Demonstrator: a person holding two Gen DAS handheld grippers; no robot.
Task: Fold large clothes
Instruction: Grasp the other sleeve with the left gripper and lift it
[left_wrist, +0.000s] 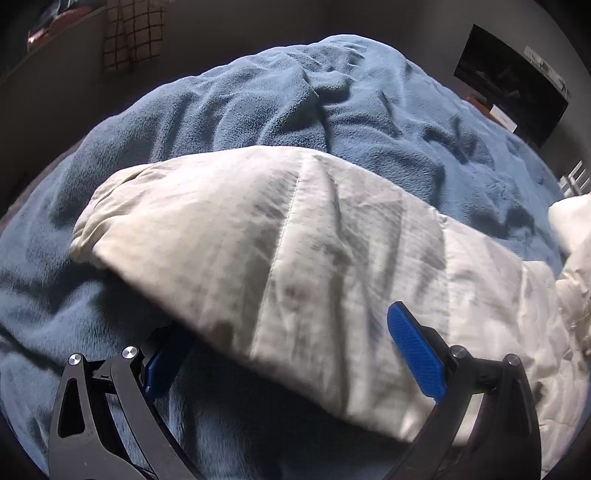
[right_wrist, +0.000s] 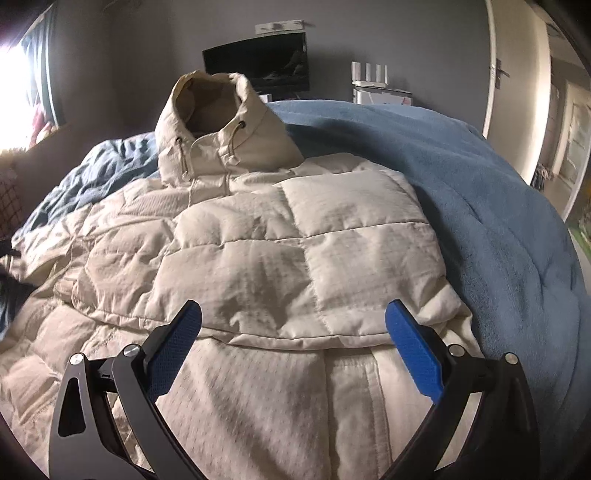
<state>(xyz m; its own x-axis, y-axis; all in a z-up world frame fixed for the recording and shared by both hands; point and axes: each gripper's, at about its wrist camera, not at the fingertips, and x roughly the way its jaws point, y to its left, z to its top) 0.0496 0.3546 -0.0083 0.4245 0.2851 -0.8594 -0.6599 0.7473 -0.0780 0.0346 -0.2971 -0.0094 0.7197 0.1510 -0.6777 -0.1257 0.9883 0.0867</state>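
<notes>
A cream quilted puffer jacket lies spread on a blue fleece blanket. Its hood stands up at the far end with drawstrings hanging. One sleeve is folded across the body. In the left wrist view a sleeve of the jacket stretches across the blanket. My left gripper is open, straddling the sleeve's near edge; its left finger is partly under the fabric, its right finger above it. My right gripper is open just above the jacket's front.
A dark monitor sits against the grey wall beyond the bed, also in the left wrist view. A white router stands on a white box beside it. A door is at right, a bright window at left.
</notes>
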